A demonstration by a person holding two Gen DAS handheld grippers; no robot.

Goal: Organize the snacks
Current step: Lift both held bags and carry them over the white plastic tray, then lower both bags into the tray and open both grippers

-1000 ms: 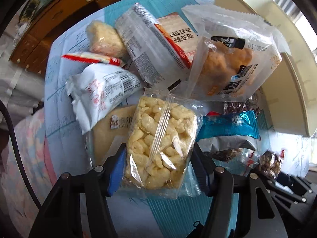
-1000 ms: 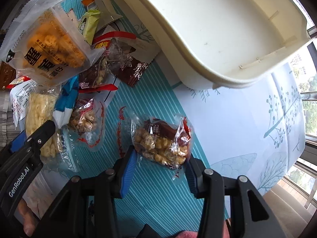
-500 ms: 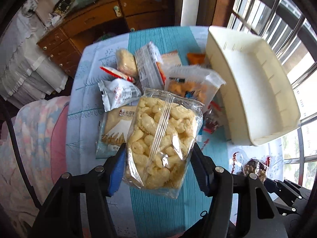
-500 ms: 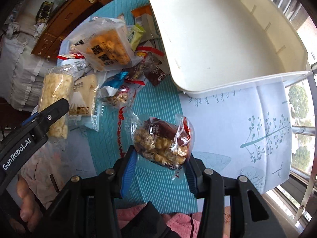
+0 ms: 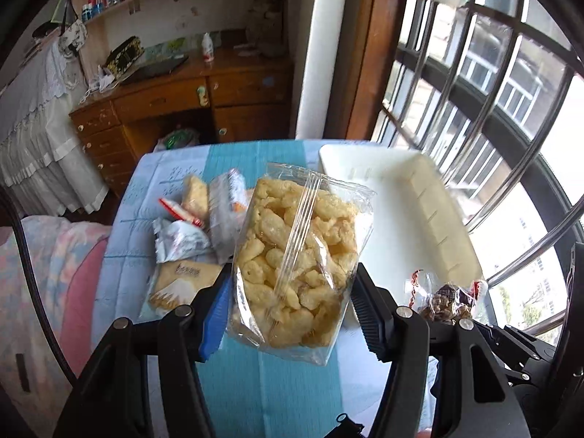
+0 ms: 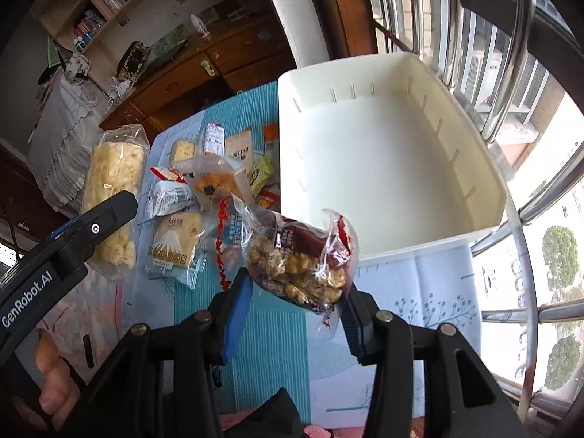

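Note:
My left gripper [image 5: 292, 310] is shut on a clear bag of pale puffed snacks [image 5: 297, 255] and holds it high above the table; the bag also shows in the right wrist view [image 6: 111, 197]. My right gripper [image 6: 297, 310] is shut on a small red and clear pack of nut clusters [image 6: 299, 259], also lifted, near the front left corner of the empty white bin [image 6: 394, 157]. The pack also shows in the left wrist view [image 5: 447, 299]. The bin [image 5: 394, 211] stands at the right of the table. Several snack packs [image 6: 204, 179] lie in a pile left of the bin.
The table has a blue and teal cloth [image 5: 255, 383]. A window with metal bars [image 5: 492, 109] runs along the right. A wooden desk [image 5: 175, 106] stands behind the table, a bed with pink bedding [image 5: 43, 273] to the left.
Both grippers have risen well above the table with their packs still held. The views now tilt up and take in the room and the window.

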